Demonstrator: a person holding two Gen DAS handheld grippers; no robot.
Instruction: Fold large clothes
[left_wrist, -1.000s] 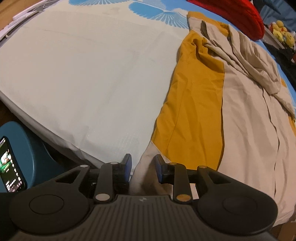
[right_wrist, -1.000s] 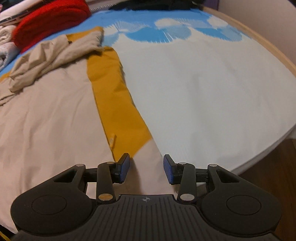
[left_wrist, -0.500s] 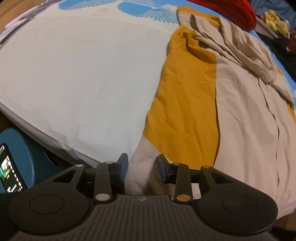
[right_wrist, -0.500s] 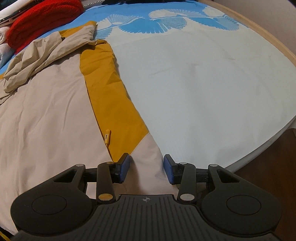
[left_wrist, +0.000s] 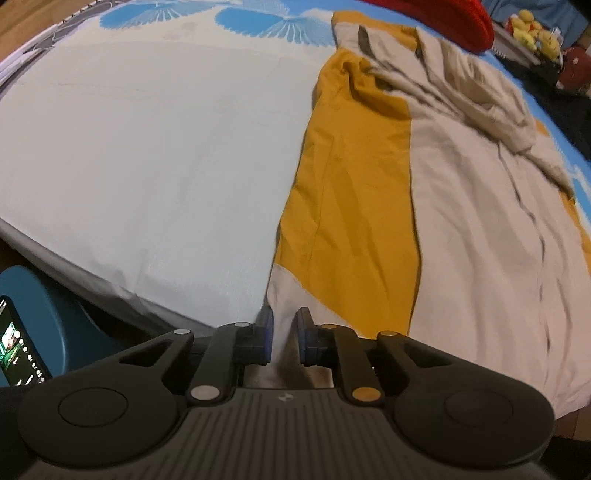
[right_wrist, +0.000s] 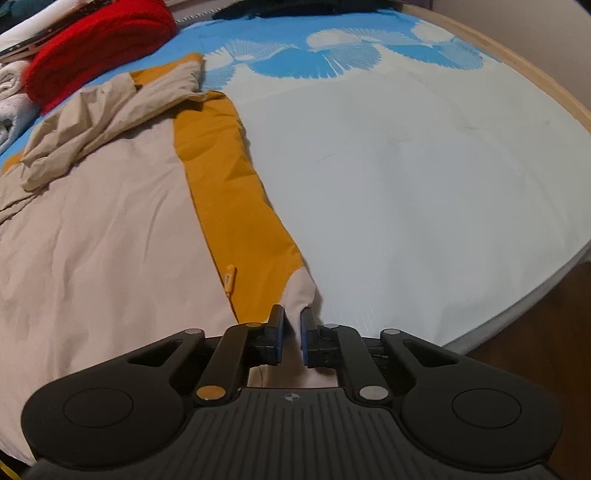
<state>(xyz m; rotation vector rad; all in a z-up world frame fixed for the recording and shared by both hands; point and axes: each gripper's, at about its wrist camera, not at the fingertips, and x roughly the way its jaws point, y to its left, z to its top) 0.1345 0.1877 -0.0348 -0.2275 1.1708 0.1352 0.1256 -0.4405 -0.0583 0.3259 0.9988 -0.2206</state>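
Bed covered by a pale white sheet (left_wrist: 147, 155) with a blue fan-shaped print (right_wrist: 317, 59) along the far end. Light wooden bed frame rim (right_wrist: 524, 70) curves round the right edge in the right wrist view; beige wall (right_wrist: 517, 22) behind it. Dark brown wooden floor (right_wrist: 546, 350) below the mattress edge. Thick red knitted fabric roll (right_wrist: 99, 40) at the far end of the bed, white towels (right_wrist: 11, 99) just beside it. Left wrist view: teal rounded plastic seat (left_wrist: 48, 317) beside the bed, a phone with a lit screen (left_wrist: 18, 347) on it. Yellow plush toys (left_wrist: 535, 33) far right, blurred. Dim warm indoor light.
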